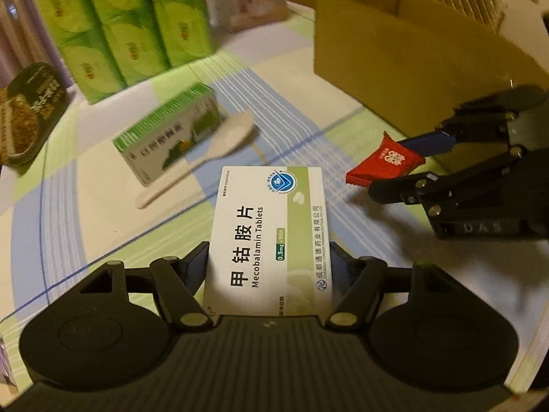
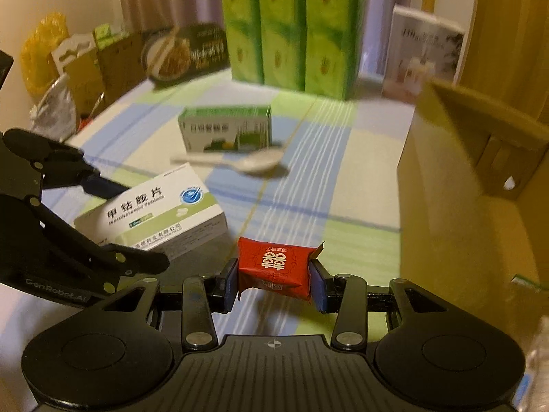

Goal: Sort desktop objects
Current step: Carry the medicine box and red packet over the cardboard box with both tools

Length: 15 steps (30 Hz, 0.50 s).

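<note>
We hold a white tablet box clamped in our left gripper and a red candy packet pinched in our right gripper, both raised off the checked tablecloth, seemingly bound for the cardboard box beside them.

The white and green tablet box, printed "Mecobalamin Tablets", was tilted, near the cardboard box. The red candy packet with white characters hung closer to the cardboard box. The green carton lay on its side farther from it, the white spoon just beside the carton.
</note>
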### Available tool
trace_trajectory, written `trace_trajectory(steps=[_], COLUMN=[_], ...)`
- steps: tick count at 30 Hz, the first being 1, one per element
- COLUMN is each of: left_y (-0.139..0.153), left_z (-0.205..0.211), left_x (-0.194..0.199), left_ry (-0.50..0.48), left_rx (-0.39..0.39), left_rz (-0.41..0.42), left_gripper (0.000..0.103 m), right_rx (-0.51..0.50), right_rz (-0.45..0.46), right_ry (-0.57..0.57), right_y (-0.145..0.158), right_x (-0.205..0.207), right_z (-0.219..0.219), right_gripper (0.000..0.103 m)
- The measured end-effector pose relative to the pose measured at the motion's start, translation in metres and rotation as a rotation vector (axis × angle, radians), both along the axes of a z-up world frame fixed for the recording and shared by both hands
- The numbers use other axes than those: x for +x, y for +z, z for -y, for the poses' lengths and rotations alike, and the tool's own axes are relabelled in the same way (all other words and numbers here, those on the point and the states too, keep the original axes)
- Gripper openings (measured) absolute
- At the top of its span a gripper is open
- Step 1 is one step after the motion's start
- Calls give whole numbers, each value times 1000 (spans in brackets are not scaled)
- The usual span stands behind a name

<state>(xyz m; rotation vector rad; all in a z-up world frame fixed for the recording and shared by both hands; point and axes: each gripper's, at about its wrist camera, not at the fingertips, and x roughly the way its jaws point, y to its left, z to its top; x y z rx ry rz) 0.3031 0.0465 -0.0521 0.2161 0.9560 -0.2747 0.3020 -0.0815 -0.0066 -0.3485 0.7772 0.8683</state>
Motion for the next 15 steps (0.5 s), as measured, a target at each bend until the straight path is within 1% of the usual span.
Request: trace_trajectory(steps=[8,15], left_y=[33,69], left_z=[10,37], left_x=[4,9], left_ry=[67,60], left_rx=[-28,-72], left_rz=[43,118], left_gripper=[67,67], right_rx=[106,248], right_rz=[113,206], right_ry=[-64,-162], right_y=[46,97], right_x=[3,7], right_z=[19,66], right_gripper=[39,39])
